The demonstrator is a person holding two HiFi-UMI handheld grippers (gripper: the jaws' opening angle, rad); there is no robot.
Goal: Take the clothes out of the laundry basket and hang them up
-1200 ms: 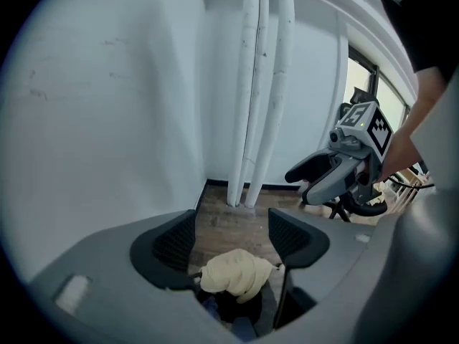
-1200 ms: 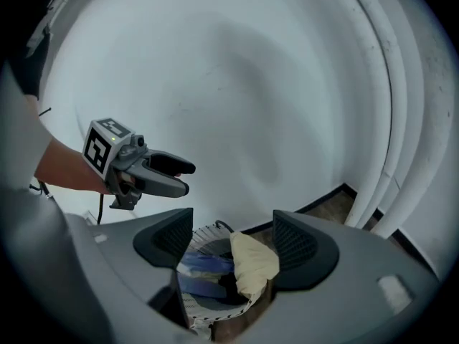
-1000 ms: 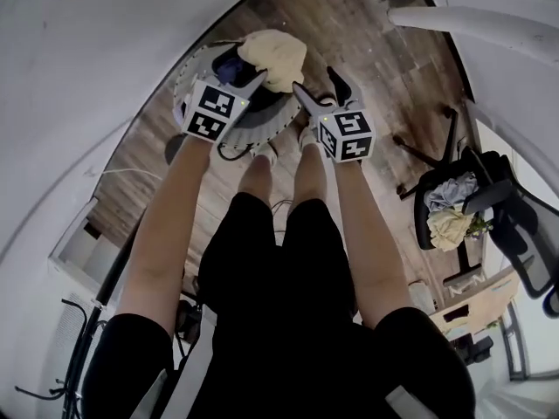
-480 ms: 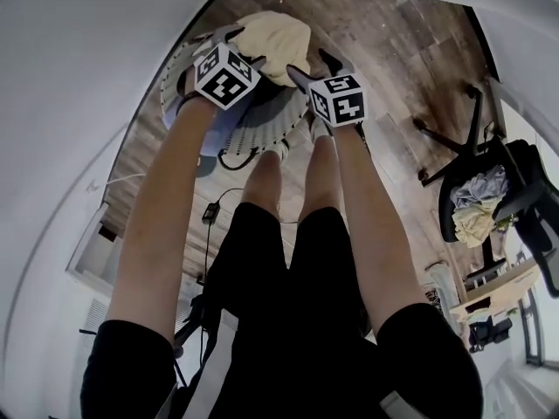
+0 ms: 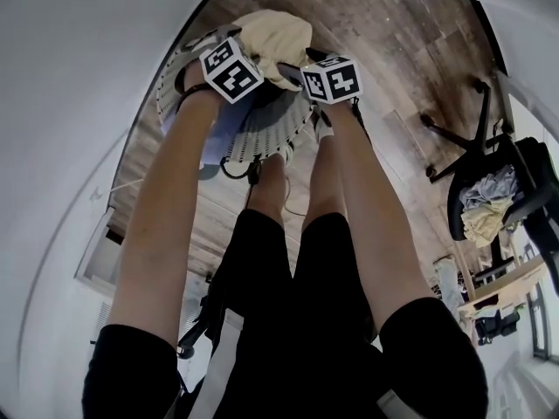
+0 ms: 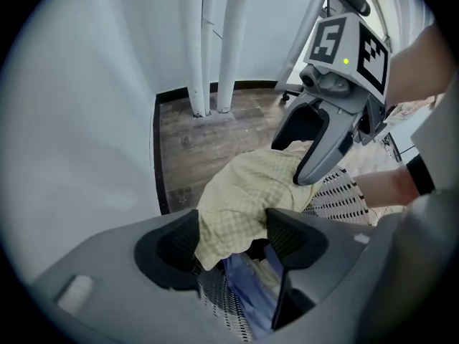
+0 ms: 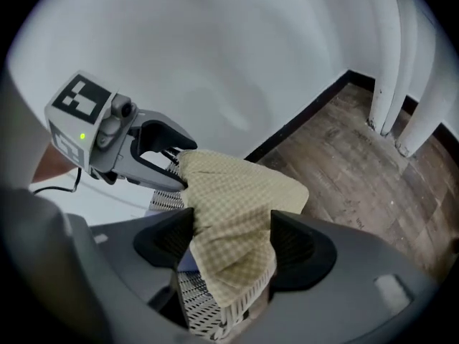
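A pale yellow checked cloth (image 5: 275,37) lies on top of a white perforated laundry basket (image 5: 262,125) on the wooden floor, with a blue garment (image 6: 247,292) under it. My left gripper (image 5: 234,46) reaches in from the left, and the cloth (image 6: 244,192) hangs between its wide jaws. My right gripper (image 5: 301,64) comes in from the right. In its own view the same cloth (image 7: 233,206) drapes between the jaws over the basket rim (image 7: 193,292). Both grippers are open and neither squeezes the cloth. Each shows in the other's view: the right gripper (image 6: 326,135), the left gripper (image 7: 154,163).
White upright poles (image 6: 215,41) stand by the wall just beyond the basket. A black office chair (image 5: 489,208) heaped with clothes is to the right. A dark cable (image 5: 236,168) lies on the floor by the basket, near the person's feet. A white wall runs along the left.
Both grippers have moved forward and closer together over the basket. The yellow cloth now sits between each pair of jaws. The jaws have stayed wide.
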